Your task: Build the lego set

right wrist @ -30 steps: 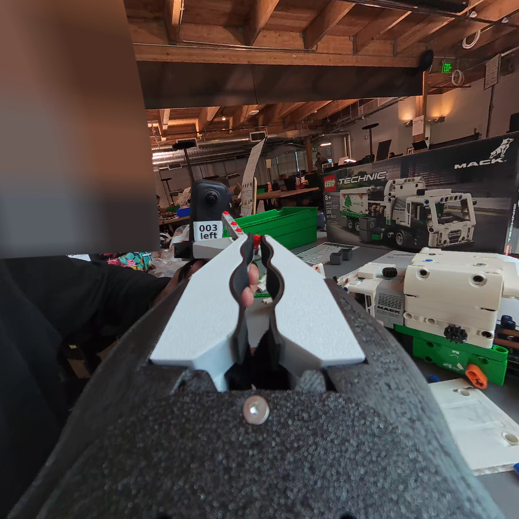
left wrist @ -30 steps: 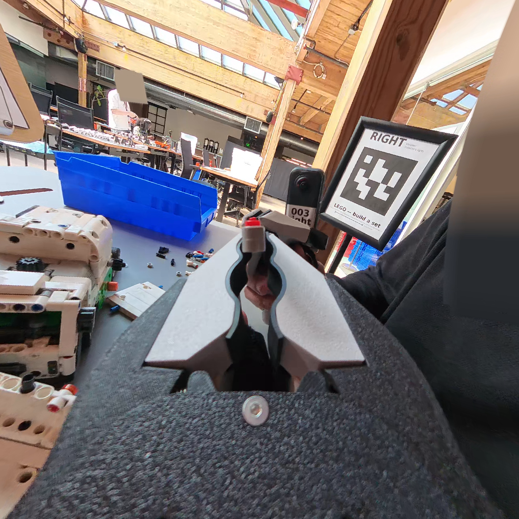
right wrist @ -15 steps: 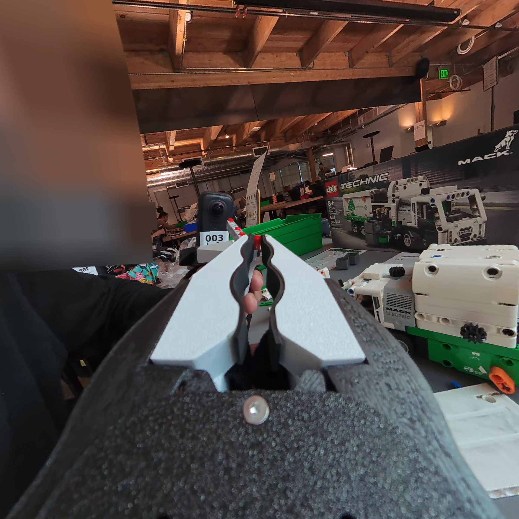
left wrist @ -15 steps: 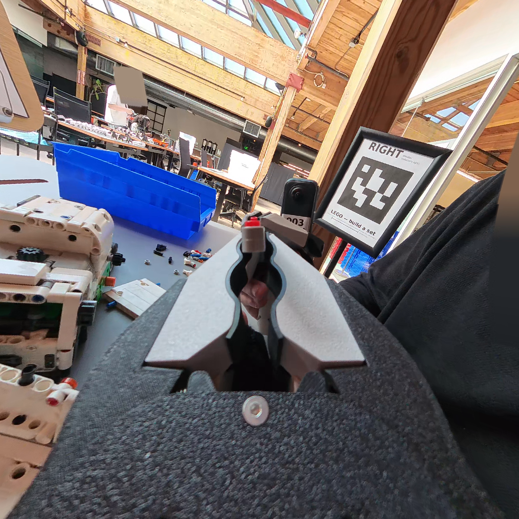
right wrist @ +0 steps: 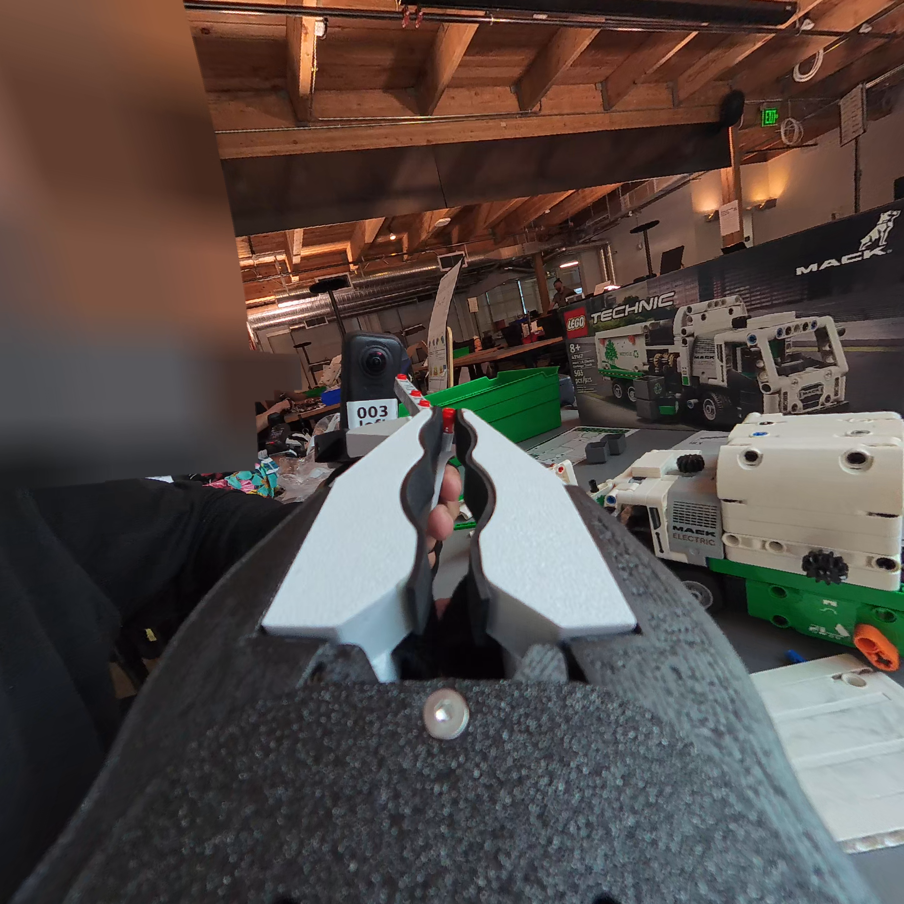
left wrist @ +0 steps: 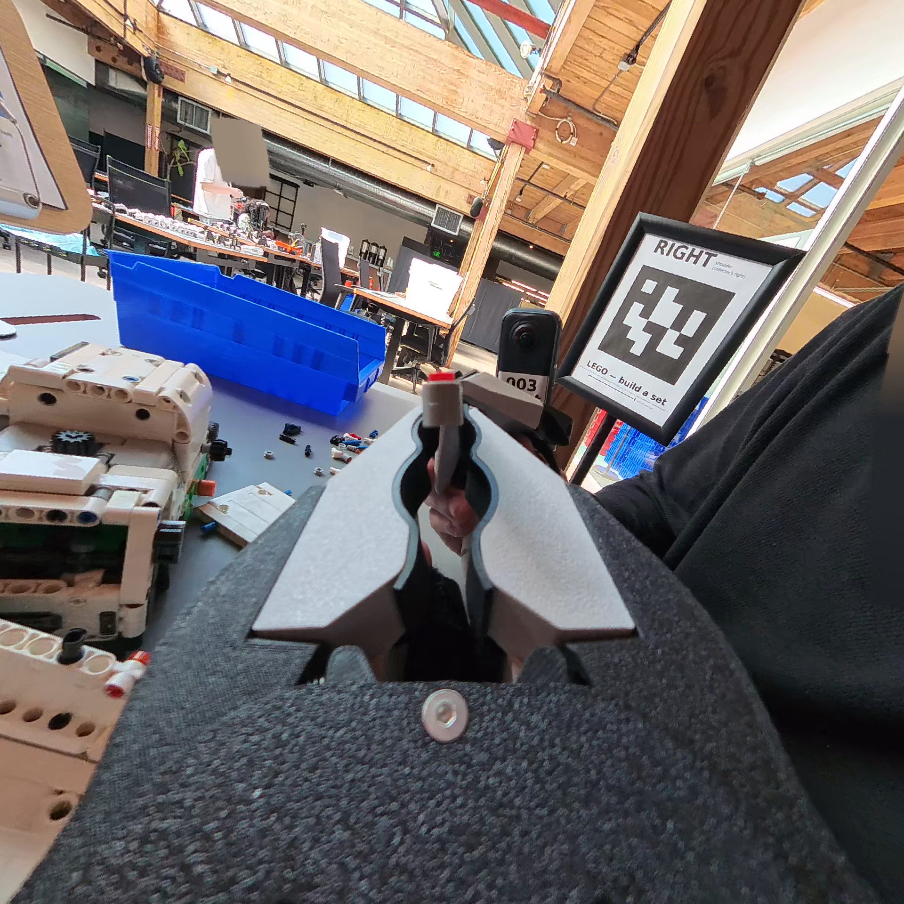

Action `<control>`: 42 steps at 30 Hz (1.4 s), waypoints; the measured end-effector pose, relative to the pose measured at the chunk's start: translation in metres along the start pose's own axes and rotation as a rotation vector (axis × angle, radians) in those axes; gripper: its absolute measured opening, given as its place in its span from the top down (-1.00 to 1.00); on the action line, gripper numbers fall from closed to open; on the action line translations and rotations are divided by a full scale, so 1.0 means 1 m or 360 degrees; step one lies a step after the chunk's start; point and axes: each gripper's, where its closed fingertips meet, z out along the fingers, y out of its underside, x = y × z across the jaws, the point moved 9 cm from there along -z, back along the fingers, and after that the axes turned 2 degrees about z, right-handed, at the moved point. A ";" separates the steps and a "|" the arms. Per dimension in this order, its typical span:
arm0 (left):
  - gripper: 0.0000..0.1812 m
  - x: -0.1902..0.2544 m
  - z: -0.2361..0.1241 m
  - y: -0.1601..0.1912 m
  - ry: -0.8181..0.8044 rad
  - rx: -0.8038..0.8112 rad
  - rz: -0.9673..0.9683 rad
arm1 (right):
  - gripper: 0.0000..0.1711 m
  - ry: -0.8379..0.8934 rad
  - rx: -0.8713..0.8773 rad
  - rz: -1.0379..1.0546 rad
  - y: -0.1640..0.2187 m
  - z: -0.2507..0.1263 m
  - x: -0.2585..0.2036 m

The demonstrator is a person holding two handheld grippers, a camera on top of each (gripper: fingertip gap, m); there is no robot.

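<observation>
**Two grippers pinch one grey beam above a grey table**

A grey table (left wrist: 254,430) stands in a timber-beamed hall with skylights. At 10 o'clock in the left wrist view sits a blue bin (left wrist: 244,337), contents hidden; loose small parts (left wrist: 337,447) lie before it. The white and green lego truck (right wrist: 763,508) stands at 3 o'clock in the right wrist view, its printed box (right wrist: 734,337) and a green bin (right wrist: 499,401) behind. A framed sign (left wrist: 670,323) bears a marker and writing. The left gripper (left wrist: 442,425) and right gripper (right wrist: 447,420) both have jaws clamped on a grey beam (left wrist: 442,406) with red pins.
</observation>
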 end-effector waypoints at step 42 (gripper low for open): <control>0.94 0.010 0.004 0.004 -0.0027 -0.0150 0.0357 | 1.00 -0.0108 -0.0217 -0.0041 -0.007 -0.013 0.002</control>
